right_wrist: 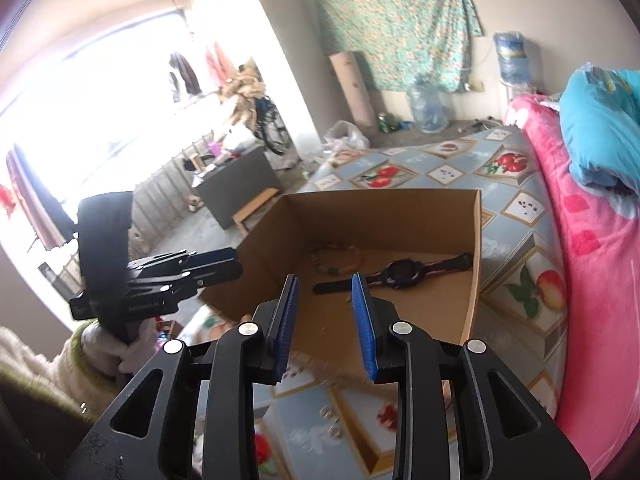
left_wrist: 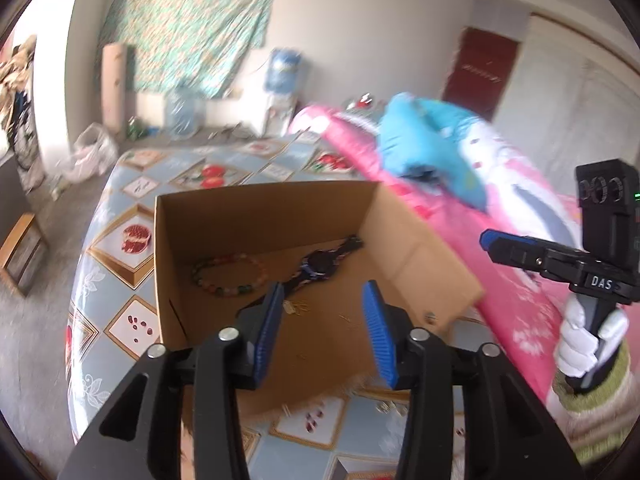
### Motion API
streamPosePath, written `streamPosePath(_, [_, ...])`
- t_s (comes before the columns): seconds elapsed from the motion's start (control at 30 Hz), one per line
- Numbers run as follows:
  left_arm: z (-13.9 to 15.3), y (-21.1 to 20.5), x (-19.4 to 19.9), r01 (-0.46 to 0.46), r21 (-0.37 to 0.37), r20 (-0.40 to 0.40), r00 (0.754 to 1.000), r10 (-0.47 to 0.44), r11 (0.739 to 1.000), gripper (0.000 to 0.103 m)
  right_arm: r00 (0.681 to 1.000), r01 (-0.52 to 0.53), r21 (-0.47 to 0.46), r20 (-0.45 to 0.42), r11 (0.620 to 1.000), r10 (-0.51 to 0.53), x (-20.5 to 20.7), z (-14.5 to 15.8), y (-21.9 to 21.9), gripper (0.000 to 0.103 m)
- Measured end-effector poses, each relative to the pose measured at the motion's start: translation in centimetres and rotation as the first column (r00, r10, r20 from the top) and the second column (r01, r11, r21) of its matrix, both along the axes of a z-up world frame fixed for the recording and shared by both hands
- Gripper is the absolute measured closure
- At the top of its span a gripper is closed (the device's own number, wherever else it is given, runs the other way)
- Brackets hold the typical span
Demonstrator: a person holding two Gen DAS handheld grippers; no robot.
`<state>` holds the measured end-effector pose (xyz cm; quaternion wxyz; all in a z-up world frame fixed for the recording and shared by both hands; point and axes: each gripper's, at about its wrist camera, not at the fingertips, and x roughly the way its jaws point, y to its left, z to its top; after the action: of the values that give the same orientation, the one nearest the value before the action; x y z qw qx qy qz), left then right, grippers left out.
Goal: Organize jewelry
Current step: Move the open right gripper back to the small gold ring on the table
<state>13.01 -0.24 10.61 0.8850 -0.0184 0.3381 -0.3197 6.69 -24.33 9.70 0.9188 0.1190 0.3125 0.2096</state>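
Observation:
An open cardboard box stands on a patterned tablecloth. Inside lie a bead bracelet and a dark wristwatch. Small gold bits lie on the box floor. My left gripper is open and empty, above the box's near side; it also shows from the side in the right wrist view, left of the box. My right gripper is open and empty above the near edge; it shows in the left wrist view, right of the box.
The tablecloth with fruit pictures covers the surface. A pink blanket and blue pillow lie to the right. Small earrings lie on the cloth in front of the box. A wooden stool stands on the floor.

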Motion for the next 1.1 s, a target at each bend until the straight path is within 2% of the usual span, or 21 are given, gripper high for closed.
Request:
streamPosePath(0.13, [-0.2, 0.7, -3.7, 0.109, -0.023, 0.030, 0.994, -0.108, 0.994, 0.050, 1.000, -0.021, 0.031, -0.012, 0.999, 0.021, -3.7, -1.4, 0.0, 0.076])
streamPosePath(0.2, [-0.7, 0.5, -5.2, 0.151, -0.023, 0.023, 0.988, -0.150, 0.988, 0.047, 0.998, -0.008, 0.047, -0.060, 0.999, 0.011, -5.0, -3.2, 0.2, 0.076])
streamPosePath(0.3, [-2.6, -0.5, -6.7, 0.191, -0.023, -0.031, 0.981, -0.191, 0.981, 0.044, 0.987, 0.037, 0.068, -0.158, 0.997, -0.026, -5.5, -6.6, 0.5, 0.076])
streamPosePath(0.37, [-4.0, -1.4, -6.9, 0.186, 0.008, -0.059, 0.981, -0.185, 0.983, 0.044, 0.974, 0.066, 0.059, -0.220, 0.996, -0.052, -5.3, -8.7, 1.0, 0.076])
streamPosePath(0.43, [-5.8, -2.6, -6.8, 0.163, 0.081, -0.072, 0.985, -0.157, 0.983, 0.044, 0.964, 0.077, 0.033, -0.259, 0.996, -0.066, -4.9, -10.4, 1.8, 0.076])
streamPosePath(0.5, [-7.9, -3.6, -6.1, 0.125, 0.145, -0.112, 0.988, -0.109, 0.981, 0.044, 0.960, 0.076, -0.045, -0.266, 0.996, -0.086, -4.4, -11.8, 3.3, 0.076])
streamPosePath(0.57, [-9.7, -4.5, -5.5, 0.106, 0.198, -0.149, 0.986, -0.077, 0.974, 0.044, 0.960, 0.073, -0.081, -0.266, 0.994, -0.092, -3.7, -12.6, 4.4, 0.076])
streamPosePath(0.67, [-11.8, -5.4, -5.2, 0.081, 0.287, -0.152, 0.988, -0.038, 0.955, 0.044, 0.961, 0.078, -0.150, -0.250, 0.986, -0.114, -3.1, -13.5, 5.4, 0.076])
streamPosePath(0.83, [-13.1, -6.0, -5.0, 0.078, 0.314, -0.166, 0.986, -0.026, 0.946, 0.044, 0.963, 0.073, -0.223, -0.238, 0.972, -0.127, -2.1, -14.6, 6.6, 0.076])
streamPosePath(0.93, [-13.5, -6.3, -5.0, 0.077, 0.330, -0.166, 0.986, -0.023, 0.941, 0.044, 0.963, 0.071, -0.233, -0.236, 0.970, -0.127, -1.9, -14.8, 7.4, 0.078])
streamPosePath(1.1, [-13.6, -6.3, -4.5, 0.067, 0.332, -0.168, 0.986, -0.011, 0.941, 0.044, 0.961, 0.114, -0.331, -0.204, 0.937, -0.189, -2.2, -15.0, 9.0, 0.084])
